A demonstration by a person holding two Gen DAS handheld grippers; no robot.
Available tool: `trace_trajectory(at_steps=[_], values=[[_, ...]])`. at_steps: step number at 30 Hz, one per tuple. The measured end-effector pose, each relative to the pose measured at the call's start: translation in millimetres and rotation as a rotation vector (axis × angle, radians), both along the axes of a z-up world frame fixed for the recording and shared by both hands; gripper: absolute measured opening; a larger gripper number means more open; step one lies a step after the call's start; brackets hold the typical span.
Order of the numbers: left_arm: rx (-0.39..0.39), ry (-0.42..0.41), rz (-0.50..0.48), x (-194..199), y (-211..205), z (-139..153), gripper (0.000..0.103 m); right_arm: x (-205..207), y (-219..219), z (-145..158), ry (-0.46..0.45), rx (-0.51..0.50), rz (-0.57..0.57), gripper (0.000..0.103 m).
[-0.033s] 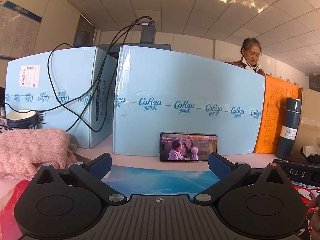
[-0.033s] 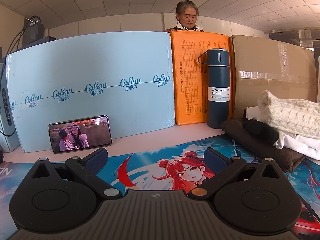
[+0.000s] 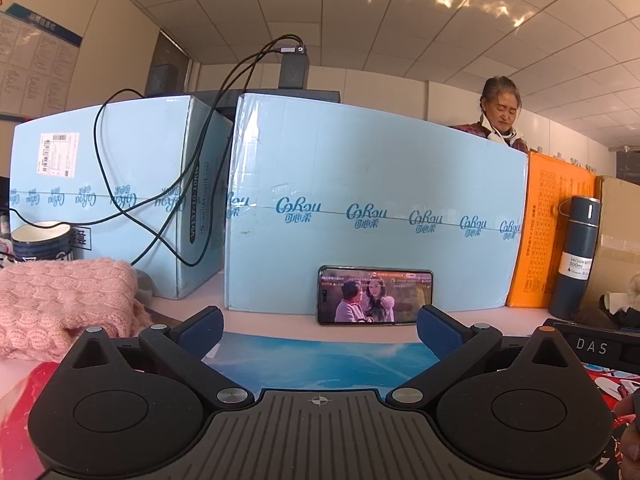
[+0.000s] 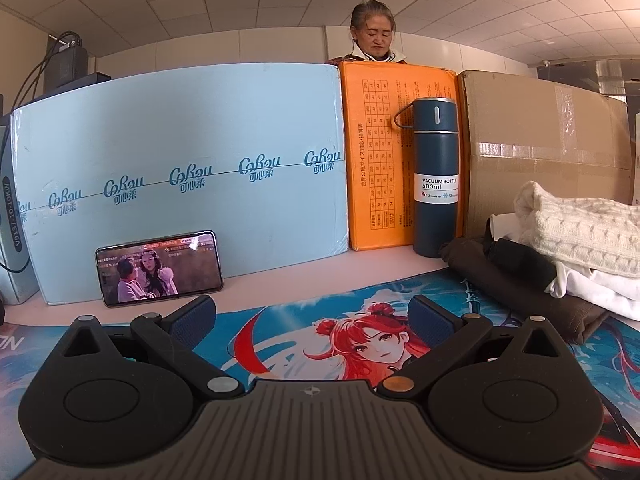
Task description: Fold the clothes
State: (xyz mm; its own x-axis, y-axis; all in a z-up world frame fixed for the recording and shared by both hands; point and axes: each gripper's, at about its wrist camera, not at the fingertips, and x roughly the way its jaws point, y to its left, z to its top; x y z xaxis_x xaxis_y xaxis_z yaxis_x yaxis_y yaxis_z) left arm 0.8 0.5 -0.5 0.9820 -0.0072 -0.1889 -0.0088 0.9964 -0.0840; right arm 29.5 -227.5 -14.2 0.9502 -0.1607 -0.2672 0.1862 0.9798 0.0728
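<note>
Two claws spread empty, printed mat (image 4: 304, 320), boxes behind, possibly office ceiling tiles.

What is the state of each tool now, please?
Left tool: open, holding nothing.
Right tool: open, holding nothing.

**Layout of the surface**

A phone (image 4: 159, 267) is leaned against a box (image 4: 180, 168) at the back. A flask (image 4: 435, 176) is stood right of it, before further boxes (image 4: 400, 152). Clothes (image 4: 560, 256) are piled at the right, on a mat (image 4: 320, 312); a knit (image 3: 60, 300) is laid at the left.
</note>
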Motion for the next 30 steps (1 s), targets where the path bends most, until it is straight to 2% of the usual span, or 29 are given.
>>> trace_trajectory(at_steps=[6,18,30], values=[[0.069,-0.053,0.045,-8,-8,8,0.103,-1,3,0,-0.003,-0.010,-0.008,0.103],[0.084,-0.116,0.037,-13,-9,2,0.103,-8,9,1,-0.046,-0.010,-0.015,0.103],[0.074,-0.110,0.037,-11,-8,3,0.103,-7,11,1,-0.047,-0.024,-0.022,0.103]])
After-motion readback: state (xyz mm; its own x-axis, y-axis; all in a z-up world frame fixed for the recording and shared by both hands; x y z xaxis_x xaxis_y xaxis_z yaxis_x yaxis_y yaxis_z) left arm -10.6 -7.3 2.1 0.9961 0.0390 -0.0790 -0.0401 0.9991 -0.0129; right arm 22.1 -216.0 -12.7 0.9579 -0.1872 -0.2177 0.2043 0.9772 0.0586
